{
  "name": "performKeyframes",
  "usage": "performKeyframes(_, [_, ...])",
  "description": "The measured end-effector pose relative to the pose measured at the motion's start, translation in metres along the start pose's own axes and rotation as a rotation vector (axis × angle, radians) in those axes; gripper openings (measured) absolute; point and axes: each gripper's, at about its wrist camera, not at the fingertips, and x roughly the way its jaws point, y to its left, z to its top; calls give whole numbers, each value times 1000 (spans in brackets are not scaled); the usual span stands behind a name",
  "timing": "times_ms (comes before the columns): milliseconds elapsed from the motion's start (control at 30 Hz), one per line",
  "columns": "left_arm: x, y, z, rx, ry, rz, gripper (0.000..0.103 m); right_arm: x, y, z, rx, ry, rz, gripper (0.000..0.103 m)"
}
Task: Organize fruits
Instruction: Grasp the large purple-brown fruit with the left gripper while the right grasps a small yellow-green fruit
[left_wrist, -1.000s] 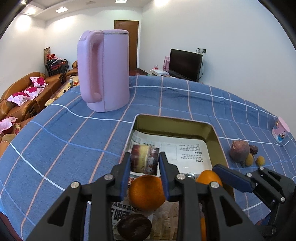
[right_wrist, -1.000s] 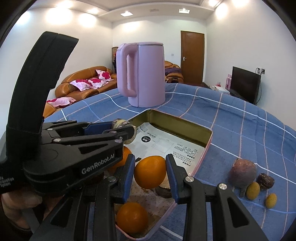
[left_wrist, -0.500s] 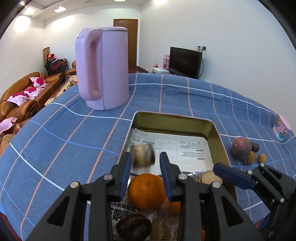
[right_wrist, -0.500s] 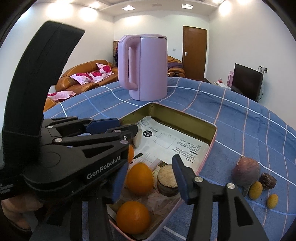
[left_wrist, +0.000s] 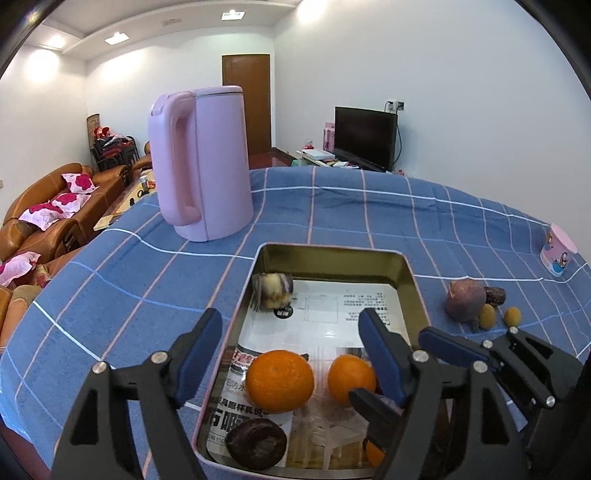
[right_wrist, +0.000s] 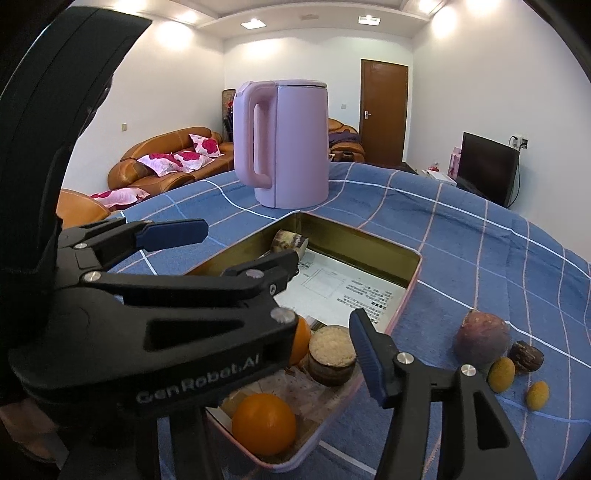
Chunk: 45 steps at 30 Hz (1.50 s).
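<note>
A gold tin tray (left_wrist: 410, 266) lined with newspaper sits on the blue checked cloth. In it lie oranges (left_wrist: 279, 380) (left_wrist: 351, 373), a dark fruit (left_wrist: 256, 446) and a purple cut piece (left_wrist: 272, 287) at the far left corner, blurred. My left gripper (left_wrist: 291, 350) is open and empty above the tray's near end. My right gripper (right_wrist: 321, 354) is open and empty; its left finger is hidden behind the left gripper. Below it are an orange (right_wrist: 264, 422) and a cut piece (right_wrist: 331, 354). A purple fruit (right_wrist: 482, 341) lies on the cloth.
A pink kettle (left_wrist: 201, 162) stands beyond the tray. Right of the tray lie a brown piece (right_wrist: 525, 356) and two small yellow fruits (right_wrist: 501, 373) (right_wrist: 537, 395). A small pink cup (left_wrist: 557, 254) is at the far right. Sofas and a television stand behind.
My left gripper opened and let go of the purple cut piece, which fell to the tray's far left corner. My right gripper opened and released the orange into the tray.
</note>
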Motion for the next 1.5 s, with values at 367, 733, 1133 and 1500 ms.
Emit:
performKeyframes(367, [-13, -18, 7, 5, -24, -19, 80, -34, -27, -7, 27, -50, -56, 59])
performKeyframes(733, [-6, -84, 3, 104, -18, -68, 82, -87, -134, -43, 189, -37, -303, 59])
performKeyframes(1133, [14, -140, -3, 183, 8, -78, 82, -59, -174, -44, 247, 77, -309, 59])
performKeyframes(1500, [30, -152, 1, 192, 21, -74, 81, -48, -183, -48, 283, 122, -306, 58])
